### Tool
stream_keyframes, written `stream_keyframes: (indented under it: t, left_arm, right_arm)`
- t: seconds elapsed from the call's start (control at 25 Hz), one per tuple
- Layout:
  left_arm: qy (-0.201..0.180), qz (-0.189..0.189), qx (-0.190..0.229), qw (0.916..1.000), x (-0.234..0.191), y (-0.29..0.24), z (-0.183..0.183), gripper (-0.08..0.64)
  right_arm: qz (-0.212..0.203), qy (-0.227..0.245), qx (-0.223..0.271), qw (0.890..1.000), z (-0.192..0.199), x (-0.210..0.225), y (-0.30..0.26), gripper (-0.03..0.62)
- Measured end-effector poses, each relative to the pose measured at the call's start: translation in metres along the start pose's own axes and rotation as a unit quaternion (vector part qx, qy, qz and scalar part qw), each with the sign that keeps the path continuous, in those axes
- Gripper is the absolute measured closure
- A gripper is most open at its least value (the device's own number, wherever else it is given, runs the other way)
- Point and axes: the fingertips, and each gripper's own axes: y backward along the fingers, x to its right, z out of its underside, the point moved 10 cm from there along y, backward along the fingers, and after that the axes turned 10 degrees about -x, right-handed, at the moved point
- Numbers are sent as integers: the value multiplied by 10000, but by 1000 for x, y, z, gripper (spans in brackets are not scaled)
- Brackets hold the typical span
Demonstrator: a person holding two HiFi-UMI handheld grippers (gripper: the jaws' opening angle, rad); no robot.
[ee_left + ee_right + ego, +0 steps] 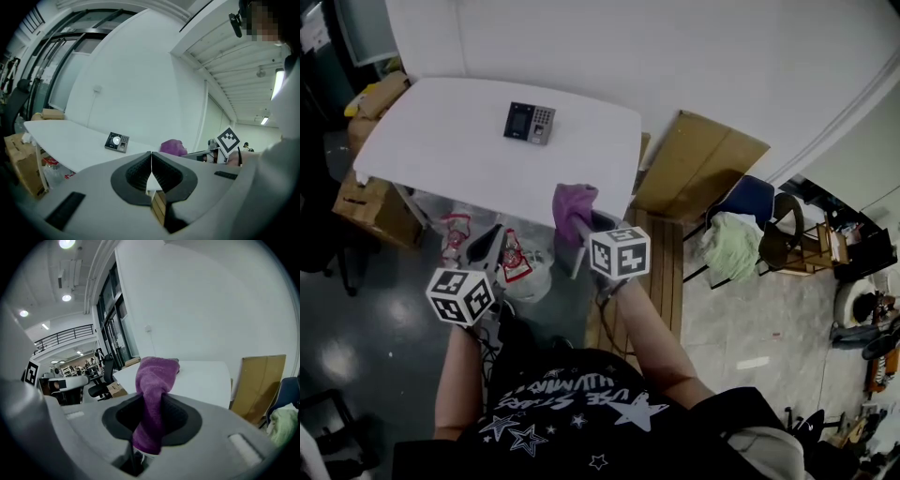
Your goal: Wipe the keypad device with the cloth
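Observation:
The keypad device is a small dark and grey box lying on the white table, toward its far side. In the left gripper view the keypad device shows in the distance. A purple cloth is pinched in my right gripper, which hovers at the table's near right edge. The cloth stands up between the jaws in the right gripper view. My left gripper is shut and empty, held below the table's near edge; its jaws meet in the left gripper view.
Cardboard boxes stand left of the table and a flat cardboard sheet leans at its right. Plastic bags lie under the table. A chair with a green garment stands at the right.

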Motion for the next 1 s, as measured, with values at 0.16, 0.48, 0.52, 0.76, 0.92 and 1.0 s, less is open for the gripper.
stream_keyframes:
  t: [0.16,0.48,0.52,0.76,0.92,1.0]
  left_arm:
    - [10,-25,8,10000,12,10,8,551]
    - [52,-192,68,9998,24,32,18,551]
    - [64,-217,84,9997,24,34,19,551]
    - [116,-336,159,9992,24,48,23,551]
    - [147,-387,192,9990,22,50,20,551]
    - [158,-386,208,9989,22,51,20,551]
  right_arm:
    - [-117,162,-53,9998,9,-8,8,494]
    - [-277,317,-161,9990,20,-20,17,494]
    - [-304,338,-176,9988,20,-22,16,494]
    - [-436,435,-210,9979,20,-35,12,494]
    - [-449,604,-245,9969,15,-39,9,494]
    - [-460,661,-258,9964,14,-41,12,494]
